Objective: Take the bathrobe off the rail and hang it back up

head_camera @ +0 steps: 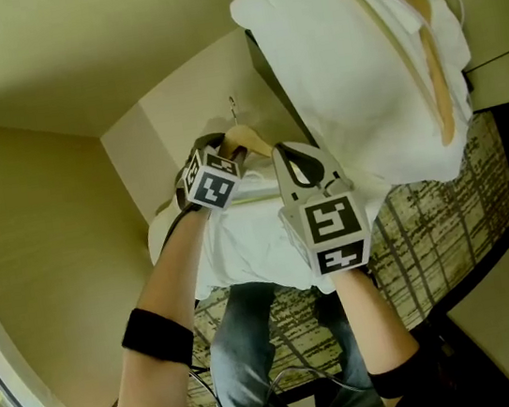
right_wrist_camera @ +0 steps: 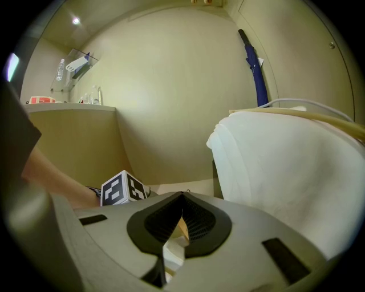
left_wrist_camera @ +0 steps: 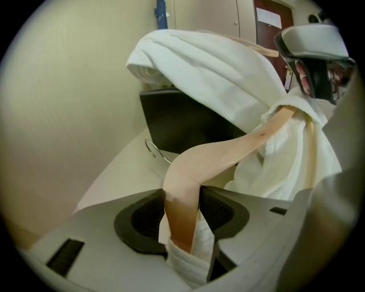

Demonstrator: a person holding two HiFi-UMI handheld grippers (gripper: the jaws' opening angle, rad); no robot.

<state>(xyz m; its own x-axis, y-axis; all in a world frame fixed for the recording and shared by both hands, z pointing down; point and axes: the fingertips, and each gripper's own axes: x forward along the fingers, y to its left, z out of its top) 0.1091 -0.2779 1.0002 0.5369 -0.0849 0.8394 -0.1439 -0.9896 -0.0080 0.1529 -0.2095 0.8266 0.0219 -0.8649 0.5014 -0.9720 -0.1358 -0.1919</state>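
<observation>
The left gripper (left_wrist_camera: pixel 182 205) is clenched on the wooden hanger (left_wrist_camera: pixel 228 148), whose arm rises from between its pads and runs to the right under the white bathrobe (left_wrist_camera: pixel 285 165). The right gripper (right_wrist_camera: pixel 181 228) is pinched almost fully closed on a thin fold of that bathrobe. Both forearms reach forward side by side with the grippers tipped downward, and the far end of the hanger is hidden under cloth.

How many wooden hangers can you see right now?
2. One wooden hanger is gripped by the left claw and right claw, carrying a white bathrobe. The second hanger sits inside the hanging bathrobe at upper right. Others may be hidden under fabric.
</observation>
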